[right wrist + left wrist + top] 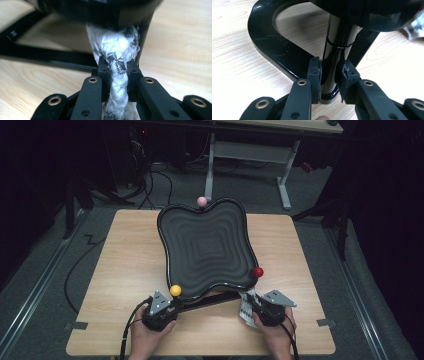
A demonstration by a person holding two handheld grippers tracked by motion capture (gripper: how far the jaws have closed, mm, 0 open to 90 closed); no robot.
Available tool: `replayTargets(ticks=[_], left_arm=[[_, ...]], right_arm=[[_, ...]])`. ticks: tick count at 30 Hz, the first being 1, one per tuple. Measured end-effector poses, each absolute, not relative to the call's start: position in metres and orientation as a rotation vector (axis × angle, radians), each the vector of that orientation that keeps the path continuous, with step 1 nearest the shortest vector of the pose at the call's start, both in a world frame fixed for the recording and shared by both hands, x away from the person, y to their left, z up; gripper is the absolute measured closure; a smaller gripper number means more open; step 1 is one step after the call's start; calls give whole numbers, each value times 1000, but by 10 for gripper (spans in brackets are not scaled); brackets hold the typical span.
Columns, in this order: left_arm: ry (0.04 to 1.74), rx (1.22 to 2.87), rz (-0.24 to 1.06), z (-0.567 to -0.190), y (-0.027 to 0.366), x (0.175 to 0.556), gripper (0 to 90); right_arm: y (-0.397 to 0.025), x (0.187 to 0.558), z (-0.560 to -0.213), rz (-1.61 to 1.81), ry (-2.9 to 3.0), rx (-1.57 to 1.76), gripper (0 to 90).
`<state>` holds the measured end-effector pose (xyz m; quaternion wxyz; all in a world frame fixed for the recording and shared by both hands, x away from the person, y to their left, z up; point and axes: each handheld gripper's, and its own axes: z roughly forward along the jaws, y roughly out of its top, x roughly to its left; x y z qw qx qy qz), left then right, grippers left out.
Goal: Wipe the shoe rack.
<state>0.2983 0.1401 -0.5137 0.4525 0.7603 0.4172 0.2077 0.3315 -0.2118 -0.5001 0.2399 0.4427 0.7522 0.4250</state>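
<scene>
No readable writing shows as the left gripper (329, 82) clenches the glossy black wavy tray's post (332, 75) and the right gripper (117, 72) clenches a crinkled white printed wrapper (116, 50).

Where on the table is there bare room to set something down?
Bare wood lies on the table left of the tray, and in a narrower strip right of it past the red ball. The near edge is crowded: left gripper and right gripper grip there.

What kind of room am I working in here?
Probably a lab or workshop recording bay, not a home: a small wooden table stands on grey carpet, loose cables trail across the floor, and a bare metal-legged workbench sits behind. On the table is a black wavy tray.
</scene>
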Motion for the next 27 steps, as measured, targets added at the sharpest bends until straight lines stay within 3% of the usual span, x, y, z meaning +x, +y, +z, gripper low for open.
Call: replayTargets(ticks=[6,10,12,15,18,20,24,27], left_arm=[[1028,1877,512,-514,140,298,736],[1038,1869,506,-514,140,298,733],[1048,1854,485,-513,142,298,725],[1028,1802,464,-508,147,297,670],[1003,1762,458,-502,154,295,646],[983,1763,453,-500,155,293,674],[971,1793,514,-497,151,290,725],[969,1801,539,-497,149,289,735]], right_arm=[[-214,325,-490,1199,1980,1216,795],[-204,327,-502,1154,2056,1230,781],[-198,326,-508,1150,2071,1211,707],[-191,321,-507,1113,2035,1198,486],[-194,313,-506,1092,2004,1230,429],[-195,310,-508,1041,2003,1246,461],[-196,313,-516,1046,2059,1278,733],[-191,320,-507,1079,2035,1260,788]])
